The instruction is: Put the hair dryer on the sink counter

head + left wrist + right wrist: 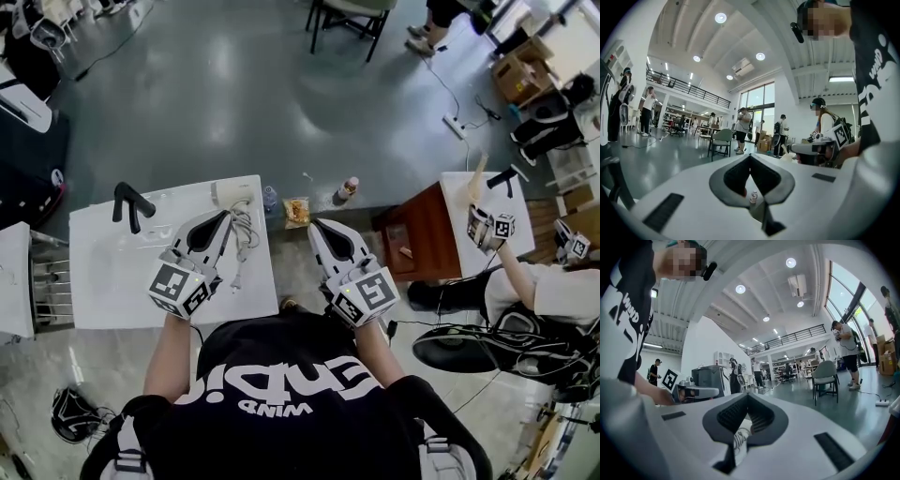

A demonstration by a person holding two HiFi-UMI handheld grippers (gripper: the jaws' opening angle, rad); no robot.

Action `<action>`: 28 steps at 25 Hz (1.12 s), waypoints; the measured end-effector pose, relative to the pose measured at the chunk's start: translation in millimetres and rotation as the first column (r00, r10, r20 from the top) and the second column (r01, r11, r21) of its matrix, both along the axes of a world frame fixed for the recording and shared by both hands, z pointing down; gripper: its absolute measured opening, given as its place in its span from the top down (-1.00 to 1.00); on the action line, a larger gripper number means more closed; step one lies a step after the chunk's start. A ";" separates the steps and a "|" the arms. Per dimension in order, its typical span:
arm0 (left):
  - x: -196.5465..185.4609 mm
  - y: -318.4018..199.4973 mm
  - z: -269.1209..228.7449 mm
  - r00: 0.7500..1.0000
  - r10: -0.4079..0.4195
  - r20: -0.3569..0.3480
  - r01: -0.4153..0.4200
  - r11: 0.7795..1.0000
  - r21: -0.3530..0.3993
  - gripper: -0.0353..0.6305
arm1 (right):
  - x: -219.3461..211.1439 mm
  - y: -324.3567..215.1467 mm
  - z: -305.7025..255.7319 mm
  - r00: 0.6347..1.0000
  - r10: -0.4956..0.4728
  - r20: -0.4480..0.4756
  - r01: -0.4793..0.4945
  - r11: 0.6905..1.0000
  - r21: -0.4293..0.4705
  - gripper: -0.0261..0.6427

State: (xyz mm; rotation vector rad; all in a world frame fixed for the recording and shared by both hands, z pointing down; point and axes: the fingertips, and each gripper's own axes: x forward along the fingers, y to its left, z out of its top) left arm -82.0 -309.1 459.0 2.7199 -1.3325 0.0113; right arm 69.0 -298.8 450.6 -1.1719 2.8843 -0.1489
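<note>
Head view: the left gripper [223,217] hung clenched and empty over the white counter [122,281] near its right edge. The right gripper [319,227], likewise clenched and empty, was past that edge above open floor [234,94].

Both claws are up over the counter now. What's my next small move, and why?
Probably just draw the left claw back from the cord. The hair dryer already lies on the white counter by the black faucet, and the left claw and right claw are both shut and empty.
</note>
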 end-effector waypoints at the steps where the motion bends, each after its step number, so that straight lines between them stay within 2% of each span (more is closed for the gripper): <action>1: -0.4 -0.5 0.7 1.000 0.000 -0.002 0.000 1.000 0.001 0.84 | -0.2 -1.5 1.2 1.000 0.001 0.003 -0.001 1.000 -0.002 0.88; 18: -3.4 -2.6 16.6 1.000 -0.019 0.004 0.019 0.999 -0.032 0.84 | 6.2 -19.5 11.9 0.997 0.066 -0.050 -0.067 0.998 -0.015 0.88; 28: -5.0 3.3 16.6 1.000 -0.025 0.004 0.025 0.998 -0.049 0.84 | -0.1 -11.5 7.9 0.997 0.031 -0.066 -0.032 0.999 -0.016 0.88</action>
